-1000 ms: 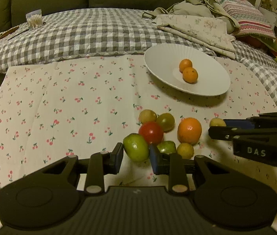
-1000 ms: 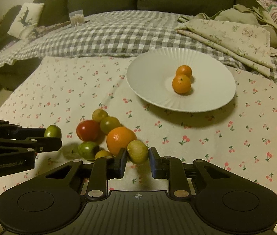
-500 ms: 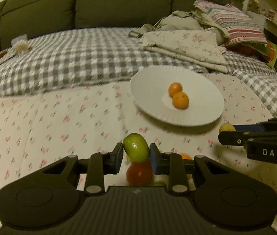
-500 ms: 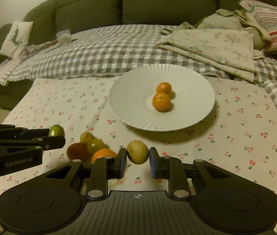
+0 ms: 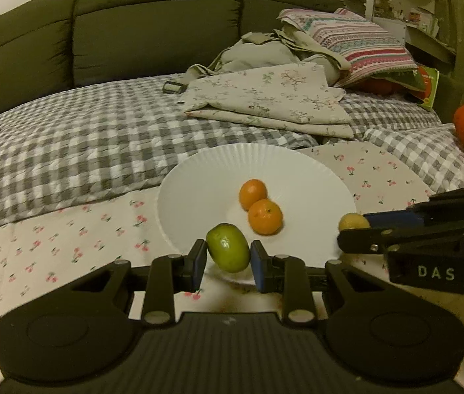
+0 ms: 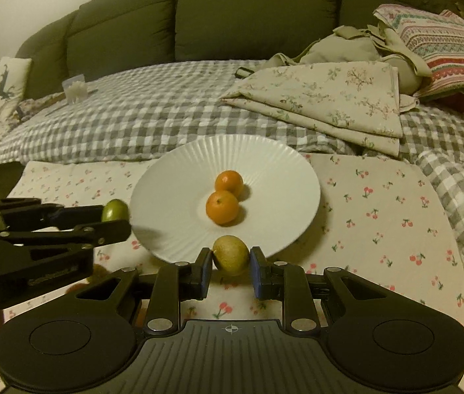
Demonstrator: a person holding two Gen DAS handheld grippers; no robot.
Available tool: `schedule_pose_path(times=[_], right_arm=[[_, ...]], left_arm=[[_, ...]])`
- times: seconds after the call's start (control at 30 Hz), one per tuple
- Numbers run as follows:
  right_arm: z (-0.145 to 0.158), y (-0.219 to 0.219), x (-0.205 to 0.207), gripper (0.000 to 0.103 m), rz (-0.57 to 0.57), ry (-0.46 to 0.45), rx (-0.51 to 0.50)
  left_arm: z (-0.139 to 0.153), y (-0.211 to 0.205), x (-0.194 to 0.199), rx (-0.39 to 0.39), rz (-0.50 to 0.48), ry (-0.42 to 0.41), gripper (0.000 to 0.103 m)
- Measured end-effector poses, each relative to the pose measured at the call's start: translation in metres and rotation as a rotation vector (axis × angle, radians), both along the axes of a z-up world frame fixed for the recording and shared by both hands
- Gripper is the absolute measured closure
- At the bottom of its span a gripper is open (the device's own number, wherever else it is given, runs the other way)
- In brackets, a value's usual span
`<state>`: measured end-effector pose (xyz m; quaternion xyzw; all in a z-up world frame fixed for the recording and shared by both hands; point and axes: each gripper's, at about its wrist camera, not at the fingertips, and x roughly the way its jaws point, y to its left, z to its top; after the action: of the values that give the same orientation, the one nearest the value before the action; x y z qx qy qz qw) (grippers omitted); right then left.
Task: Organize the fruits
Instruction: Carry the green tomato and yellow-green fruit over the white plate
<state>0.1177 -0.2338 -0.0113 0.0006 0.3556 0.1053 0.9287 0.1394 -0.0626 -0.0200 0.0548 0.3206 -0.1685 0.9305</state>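
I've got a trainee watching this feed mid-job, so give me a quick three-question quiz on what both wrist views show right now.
1. True or false: the white plate holds three oranges.
2. Which fruit is clamped in the left hand-held gripper? A) an orange B) a green fruit C) a red tomato
3. Fill in: the right hand-held gripper is shut on a ____ fruit at the plate's near rim.

Key
1. False: two oranges lie touching near the plate's middle.
2. B: the green fruit sits between the pads.
3. Yellowish: the yellowish fruit is pinched between the pads, not yet on the plate.
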Motion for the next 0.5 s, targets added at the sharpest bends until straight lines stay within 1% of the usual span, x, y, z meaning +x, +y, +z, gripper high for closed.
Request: schedule_pose_path(times=[0.27,0.5], right_arm=[[-0.009,-0.003,0.022,0.08,0.011,0.0,0.003],[-0.018,0.0,0.031,0.08,0.022,0.009,-0.012]], left_arm=[[-0.016,-0.003,0.019,0.007,-0.003,0.03,0.076],[-0.021,-0.007,0.023,0.023,-0.013,0.019,0.075]])
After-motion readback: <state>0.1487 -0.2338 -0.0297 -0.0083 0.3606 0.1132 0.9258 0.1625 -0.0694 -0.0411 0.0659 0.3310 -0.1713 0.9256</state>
